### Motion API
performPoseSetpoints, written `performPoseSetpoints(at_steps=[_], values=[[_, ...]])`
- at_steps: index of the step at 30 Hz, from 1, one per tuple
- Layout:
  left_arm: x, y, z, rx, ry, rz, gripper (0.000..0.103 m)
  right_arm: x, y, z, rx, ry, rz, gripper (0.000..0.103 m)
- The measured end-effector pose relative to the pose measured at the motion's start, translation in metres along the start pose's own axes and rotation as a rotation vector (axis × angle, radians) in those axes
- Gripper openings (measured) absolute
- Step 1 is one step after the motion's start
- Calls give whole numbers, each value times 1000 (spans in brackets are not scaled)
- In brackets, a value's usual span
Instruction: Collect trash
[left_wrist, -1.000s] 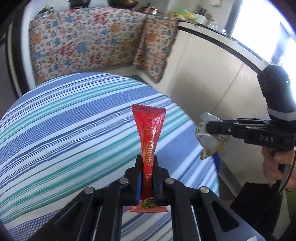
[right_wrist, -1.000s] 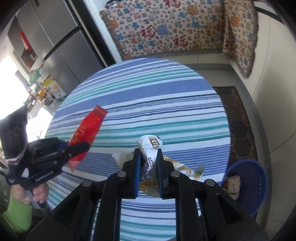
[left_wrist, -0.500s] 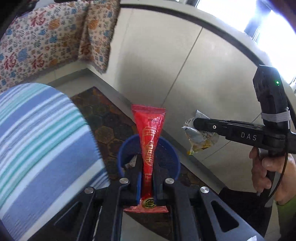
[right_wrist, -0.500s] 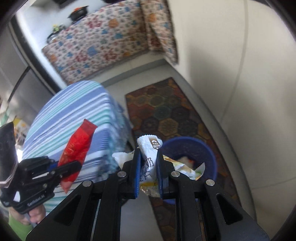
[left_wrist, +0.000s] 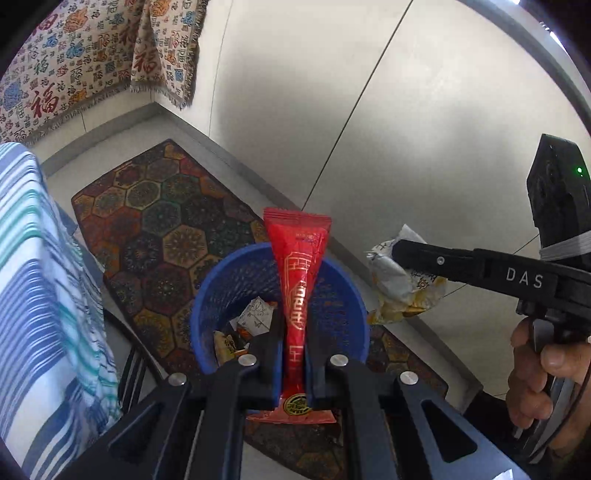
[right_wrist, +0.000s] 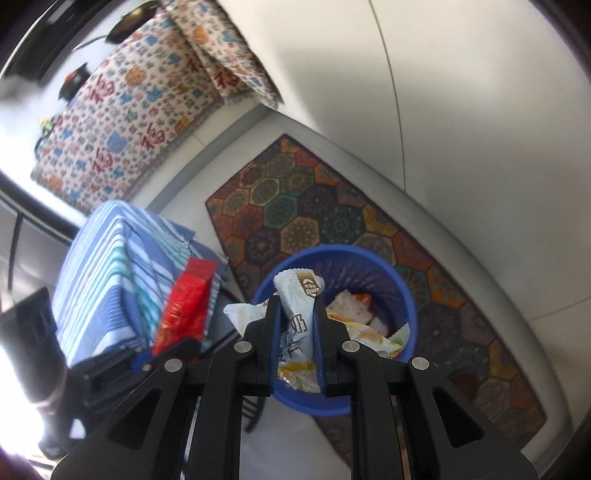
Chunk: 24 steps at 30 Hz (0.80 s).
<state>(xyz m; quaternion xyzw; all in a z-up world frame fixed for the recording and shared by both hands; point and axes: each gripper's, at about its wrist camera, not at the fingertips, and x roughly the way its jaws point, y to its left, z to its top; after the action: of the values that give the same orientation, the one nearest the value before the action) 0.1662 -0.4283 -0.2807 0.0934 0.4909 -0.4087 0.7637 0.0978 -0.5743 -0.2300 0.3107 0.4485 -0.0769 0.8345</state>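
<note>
My left gripper (left_wrist: 293, 328) is shut on a long red snack wrapper (left_wrist: 297, 273) and holds it above a blue mesh trash basket (left_wrist: 221, 295) on the floor. My right gripper (right_wrist: 295, 314) is shut on crumpled white and yellow wrappers (right_wrist: 295, 291) and hangs over the same basket (right_wrist: 402, 288). The basket holds several wrappers. In the left wrist view the right gripper (left_wrist: 397, 253) with its wrappers (left_wrist: 395, 284) is to the right of the basket. In the right wrist view the red wrapper (right_wrist: 184, 306) is to the left.
The basket stands on a patterned hexagon rug (left_wrist: 155, 221) beside a white wall (left_wrist: 369, 92). The striped blue tablecloth (left_wrist: 40, 295) hangs at the left. A patterned cloth (right_wrist: 122, 118) covers furniture at the back.
Both grippers have swung off the table, right and down, and now hang over the blue basket. Both still hold their wrappers.
</note>
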Motion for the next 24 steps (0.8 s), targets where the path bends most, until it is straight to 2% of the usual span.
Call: performPoseSetpoints(at_steps=[2, 3, 4, 5, 6, 9, 10, 13, 14, 15, 18, 22, 24], values=[[10, -3, 0, 1, 14, -2, 12, 10, -9, -1, 34, 7, 23, 22], [17, -2, 1, -5, 27, 3, 21, 15, -16, -2, 53, 10, 30, 24], [22, -1, 3, -11, 36, 5, 28, 19, -20, -3, 73, 11, 41, 32], [25, 2, 5, -20, 39, 2, 43, 23, -25, -4, 91, 10, 54, 47], [26, 4, 6, -30, 32, 1, 49, 25, -30, -4, 105, 6, 57, 52], [17, -1, 5, -23, -1, 11, 50, 20, -40, -4, 129, -14, 32, 58], [12, -3, 5, -14, -12, 17, 51, 14, -40, -4, 128, -23, 20, 65], [-14, -13, 6, 22, -81, 56, 66, -9, -33, -5, 87, -67, -36, 86], [-26, -17, 5, 30, -109, 68, 73, -19, -30, -6, 65, -80, -60, 96], [-38, -22, 3, 34, -138, 82, 81, -30, -25, -8, 41, -92, -88, 101], [-66, -32, -5, 45, -179, 101, 88, -59, -11, -17, -31, -125, -151, 103], [-88, -46, -20, 64, -151, 131, 102, -98, 7, -42, -102, -151, -161, 103], [-100, -53, -32, 80, -161, 154, 103, -114, 8, -59, -109, -165, -179, 103]])
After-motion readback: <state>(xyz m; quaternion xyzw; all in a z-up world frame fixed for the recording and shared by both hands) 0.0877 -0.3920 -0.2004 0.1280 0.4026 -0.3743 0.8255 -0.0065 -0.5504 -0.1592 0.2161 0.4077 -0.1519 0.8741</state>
